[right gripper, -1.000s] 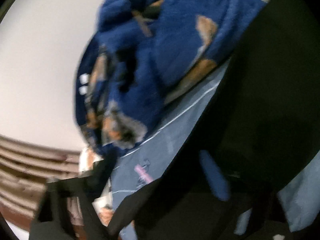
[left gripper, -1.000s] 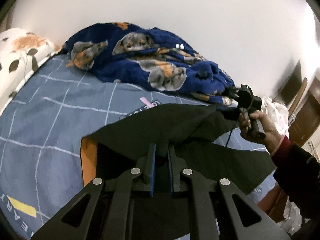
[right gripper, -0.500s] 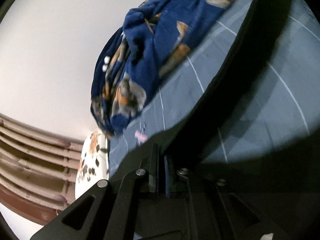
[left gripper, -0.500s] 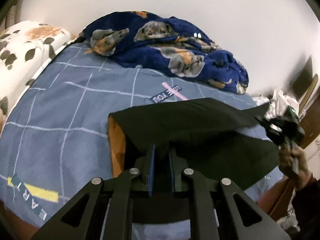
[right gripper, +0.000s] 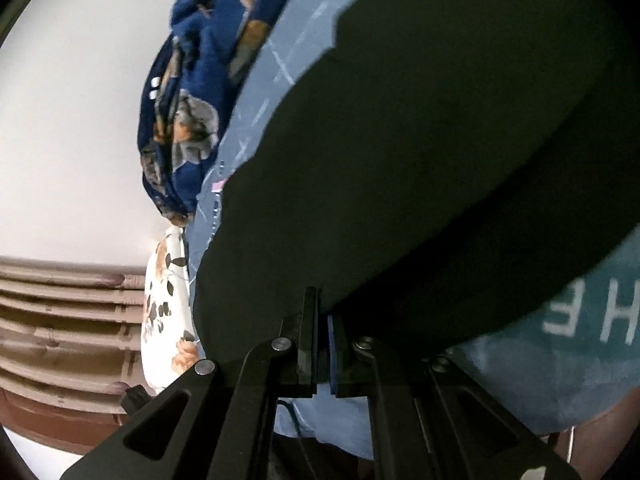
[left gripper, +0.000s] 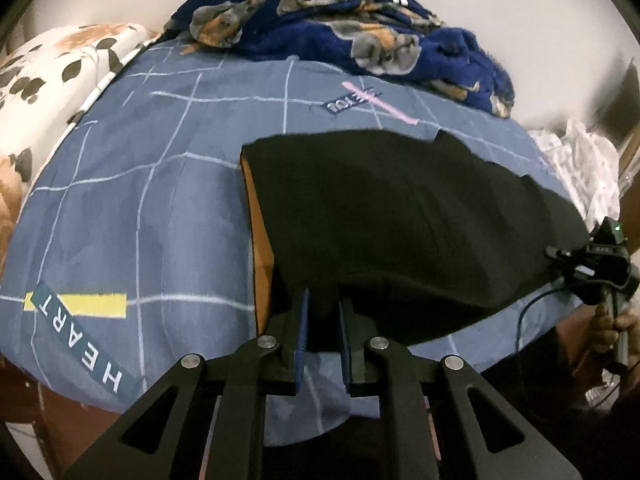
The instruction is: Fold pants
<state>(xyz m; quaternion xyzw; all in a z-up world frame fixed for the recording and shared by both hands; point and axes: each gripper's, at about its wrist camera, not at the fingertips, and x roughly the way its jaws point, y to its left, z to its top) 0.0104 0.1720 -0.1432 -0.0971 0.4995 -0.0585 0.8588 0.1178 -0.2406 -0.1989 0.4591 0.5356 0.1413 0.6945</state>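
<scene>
We hold the black pants (left gripper: 400, 224) spread over the blue grid bedsheet (left gripper: 132, 216) — our left gripper (left gripper: 323, 320) pinches the near hem, our right gripper (right gripper: 323, 320) clamps the opposite end. Beyond the pants lies a navy dog-print blanket (left gripper: 360, 28); a floral pillow (left gripper: 52, 68) sits left.

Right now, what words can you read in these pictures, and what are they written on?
"HEART" on a dark teal label printed on the blue checked bedsheet, beside a yellow bar.
"HE", seen turned round, on that label in the right wrist view; the black pants cover the rest.
A small dark label near the pink stripe: too blurred to read.
</scene>
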